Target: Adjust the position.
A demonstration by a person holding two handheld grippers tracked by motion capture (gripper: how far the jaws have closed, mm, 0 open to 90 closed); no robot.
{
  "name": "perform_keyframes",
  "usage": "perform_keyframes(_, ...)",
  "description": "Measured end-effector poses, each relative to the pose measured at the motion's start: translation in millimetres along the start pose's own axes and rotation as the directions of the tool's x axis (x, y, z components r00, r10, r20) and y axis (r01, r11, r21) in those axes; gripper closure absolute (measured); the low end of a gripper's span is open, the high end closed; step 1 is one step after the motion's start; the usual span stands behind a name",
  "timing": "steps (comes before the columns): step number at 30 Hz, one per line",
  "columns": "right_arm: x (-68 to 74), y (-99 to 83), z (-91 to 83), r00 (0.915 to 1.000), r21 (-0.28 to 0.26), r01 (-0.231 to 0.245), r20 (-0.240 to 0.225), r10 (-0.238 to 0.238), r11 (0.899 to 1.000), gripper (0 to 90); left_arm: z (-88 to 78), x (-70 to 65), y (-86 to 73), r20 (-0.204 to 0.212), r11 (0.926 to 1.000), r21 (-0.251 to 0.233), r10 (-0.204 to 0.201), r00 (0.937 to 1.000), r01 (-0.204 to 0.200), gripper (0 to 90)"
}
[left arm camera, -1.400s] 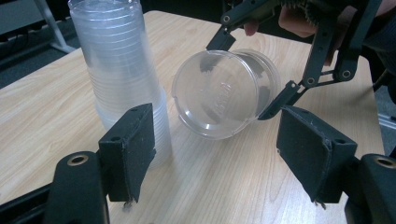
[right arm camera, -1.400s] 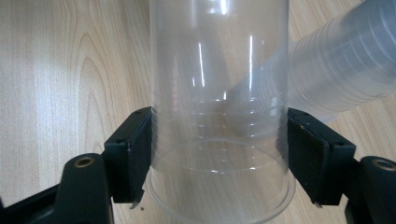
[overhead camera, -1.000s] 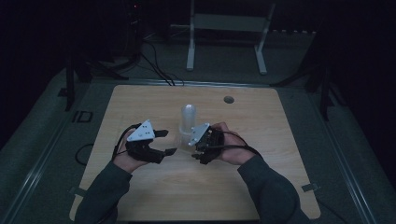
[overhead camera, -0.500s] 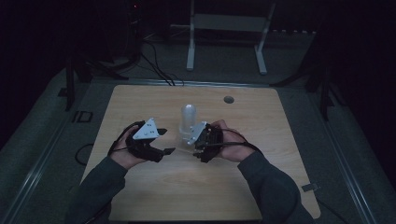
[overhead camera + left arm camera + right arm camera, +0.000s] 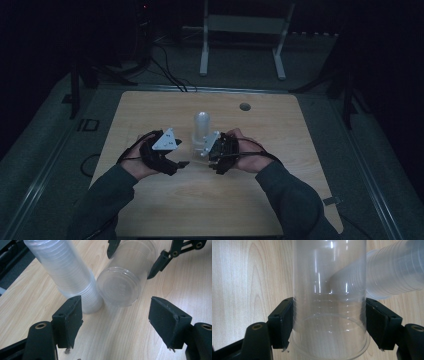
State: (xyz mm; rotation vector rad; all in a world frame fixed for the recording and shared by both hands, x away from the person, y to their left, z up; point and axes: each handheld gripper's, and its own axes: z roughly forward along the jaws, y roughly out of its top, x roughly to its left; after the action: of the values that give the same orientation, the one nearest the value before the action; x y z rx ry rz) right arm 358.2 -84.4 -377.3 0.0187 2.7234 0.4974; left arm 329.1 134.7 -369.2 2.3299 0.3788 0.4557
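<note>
High view puts us at a wooden table (image 5: pixel 150 107), and from left to right we meet the left gripper (image 5: pixel 181 163), an upright stack of clear cups (image 5: pixel 201 127) and the right gripper (image 5: pixel 206 150). Our left gripper has nothing in it; its jaws have just been opening and stand wide, with bare table between the pads (image 5: pixel 71 316). Just past them in the left gripper view lies a second clear cup (image 5: pixel 120 285), base toward us, touching the stack near its lower end. Our right gripper is clamped across that cup close to its rim, a pad (image 5: pixel 375 322) pressed on each side of the wall.

We judge these cups very light, thin-walled and slick: they should flex or crack under a hard squeeze and could slide out of a loose one. The rolled rim and the ribbed band near it look the stiffest, so that is where we would take hold, gently. The held cup is see-through with faint rings around it and a raised mark on its round base; the stack looks milkier, many rims nested close together
</note>
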Motion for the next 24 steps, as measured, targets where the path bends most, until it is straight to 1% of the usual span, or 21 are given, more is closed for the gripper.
perform_keyframes(5,1.5,2.4,-0.5,0.9997,0.015,0.023,0.011,-0.023,1.0,29.1,2.0,-1.2,2.0,-0.003,0.9993,0.029,0.023,0.9997,-0.023,27.4)
perform_keyframes(8,4.4,4.0,0.1,0.9991,0.029,0.04,0.014,-0.041,0.999,29.1,3.6,-1.8,2.8,-0.002,0.999,0.035,0.027,0.9996,-0.027,27.4)
perform_keyframes(10,6.3,4.6,0.8,0.9983,0.038,0.054,0.018,-0.055,0.998,29.1,4.6,-2.2,3.8,-0.002,0.998,0.049,0.038,0.9993,-0.038,27.4)
perform_keyframes(11,6.3,4.6,0.8,0.9983,0.038,0.054,0.018,-0.055,0.998,29.1,4.6,-2.2,3.8,-0.002,0.998,0.049,0.038,0.9993,-0.038,27.5)
perform_keyframes(12,6.8,4.7,1.2,0.9982,0.04,0.057,0.019,-0.057,0.998,29.1,6.3,-3.4,5.1,-0.001,0.9968,0.064,0.048,0.9988,-0.048,27.5)
perform_keyframes(13,7.8,5.0,2.0,0.9977,0.05,0.064,0.021,-0.065,0.997,29.1,7.0,-3.9,5.7,-0.002,0.9964,0.068,0.051,0.9987,-0.051,27.5)
perform_keyframes(19,9.2,5.5,4.2,0.9964,0.068,0.08,0.024,-0.081,0.994,29.1,12.0,-7.2,8.8,-0.006,0.9913,0.107,0.078,0.997,-0.077,27.7)
perform_keyframes(21,9.8,5.7,5.2,0.9961,0.077,0.083,0.022,-0.085,0.994,29.1,14.1,-8.3,9.8,-0.006,0.9874,0.128,0.095,0.9955,-0.093,27.7)
perform_keyframes(24,10.6,6.1,6.7,0.9951,0.084,0.095,0.021,-0.097,0.992,29.1,18.0,-10.2,10.6,-0.007,0.9825,0.152,0.109,0.994,-0.107,27.8)
